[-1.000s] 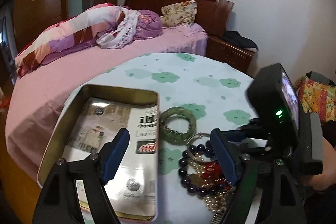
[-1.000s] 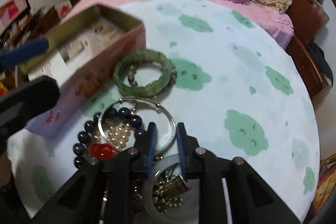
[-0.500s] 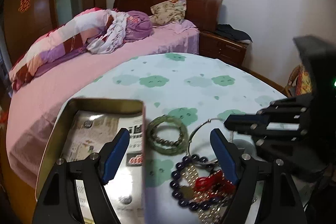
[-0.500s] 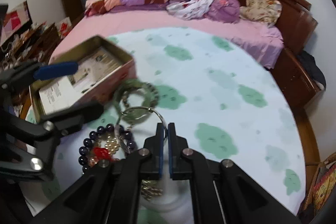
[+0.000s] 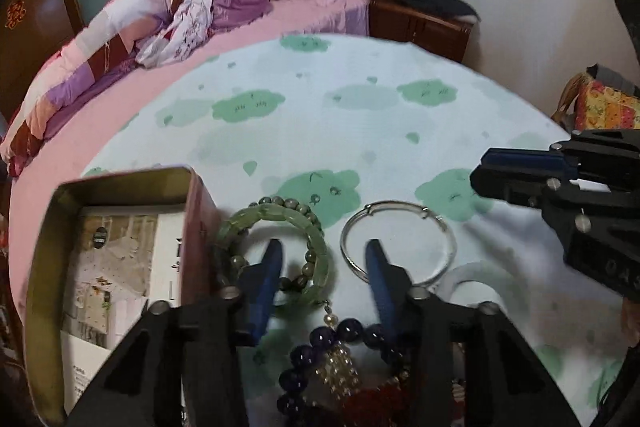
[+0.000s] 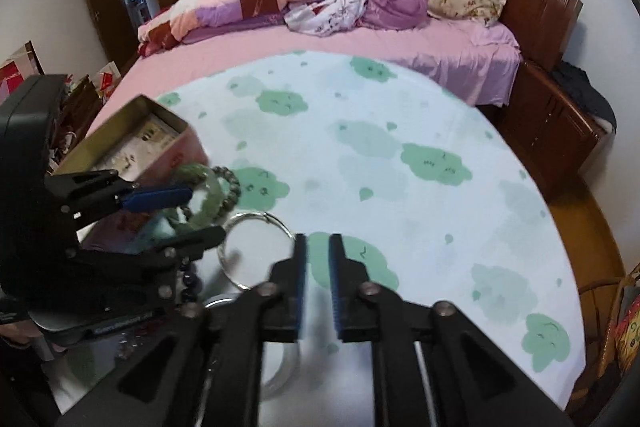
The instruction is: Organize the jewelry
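Tin (image 5: pixel 120 183): open, wall touching green bracelet (image 5: pixel 316 247).
Left gripper (image 5: pixel 320 267): spread, straddling that bracelet's right rim.
Right gripper (image 6: pixel 318 283): narrowly parted, empty, beside silver bangle (image 6: pixel 256 251).

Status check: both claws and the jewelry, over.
Left claw open, straddling the green jade bangle rim beside the open metal tin. Right claw open, empty. Thin silver bangle and white ring bangle loose alongside.

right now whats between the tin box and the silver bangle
The green jade bracelet, with a darker bead bracelet lying along it, sits between the tin box and the silver bangle. The left wrist view shows it best.
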`<state>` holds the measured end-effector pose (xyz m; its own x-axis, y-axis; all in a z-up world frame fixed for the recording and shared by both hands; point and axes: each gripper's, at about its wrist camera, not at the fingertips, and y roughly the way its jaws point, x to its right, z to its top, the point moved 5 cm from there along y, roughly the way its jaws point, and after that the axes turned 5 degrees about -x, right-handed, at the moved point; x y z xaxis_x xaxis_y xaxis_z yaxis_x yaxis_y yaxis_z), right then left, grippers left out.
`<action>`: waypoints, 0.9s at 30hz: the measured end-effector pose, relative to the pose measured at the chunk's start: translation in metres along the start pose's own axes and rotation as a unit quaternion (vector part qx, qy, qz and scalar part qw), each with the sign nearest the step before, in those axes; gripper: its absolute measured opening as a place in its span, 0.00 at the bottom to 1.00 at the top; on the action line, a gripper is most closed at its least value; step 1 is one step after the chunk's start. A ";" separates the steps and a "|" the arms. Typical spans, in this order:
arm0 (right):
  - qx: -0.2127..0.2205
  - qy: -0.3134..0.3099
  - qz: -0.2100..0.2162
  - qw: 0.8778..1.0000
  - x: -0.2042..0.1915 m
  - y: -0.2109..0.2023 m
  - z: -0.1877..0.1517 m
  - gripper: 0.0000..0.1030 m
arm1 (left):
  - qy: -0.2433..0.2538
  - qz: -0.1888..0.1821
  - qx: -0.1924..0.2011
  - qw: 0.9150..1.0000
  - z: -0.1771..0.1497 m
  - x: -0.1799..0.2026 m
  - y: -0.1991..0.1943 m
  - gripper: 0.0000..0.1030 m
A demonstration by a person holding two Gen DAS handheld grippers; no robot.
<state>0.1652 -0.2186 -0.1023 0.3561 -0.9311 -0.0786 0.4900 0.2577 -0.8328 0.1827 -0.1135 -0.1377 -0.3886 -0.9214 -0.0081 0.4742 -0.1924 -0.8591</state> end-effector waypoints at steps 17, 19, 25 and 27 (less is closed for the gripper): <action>-0.041 -0.034 0.020 0.998 -0.009 0.025 -0.002 0.50 | -0.009 -0.027 0.056 0.998 0.009 -0.006 -0.041 0.09; -0.038 -0.045 0.043 0.997 -0.018 0.020 -0.002 0.63 | -0.015 -0.032 0.067 0.997 0.011 -0.010 -0.052 0.07; -0.026 -0.088 0.035 0.995 -0.039 0.015 0.000 0.82 | -0.006 -0.041 0.075 0.996 0.016 -0.011 -0.059 0.05; -0.024 -0.088 0.048 0.995 -0.040 0.015 0.000 0.82 | -0.007 -0.042 0.074 0.996 0.014 -0.013 -0.058 0.05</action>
<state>0.1587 -0.1772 -0.1118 0.5346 -0.8425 -0.0659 0.4098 0.3267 -0.8516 0.1711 -0.0952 -0.0801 -0.4209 -0.9044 0.0699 0.5519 -0.3165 -0.7715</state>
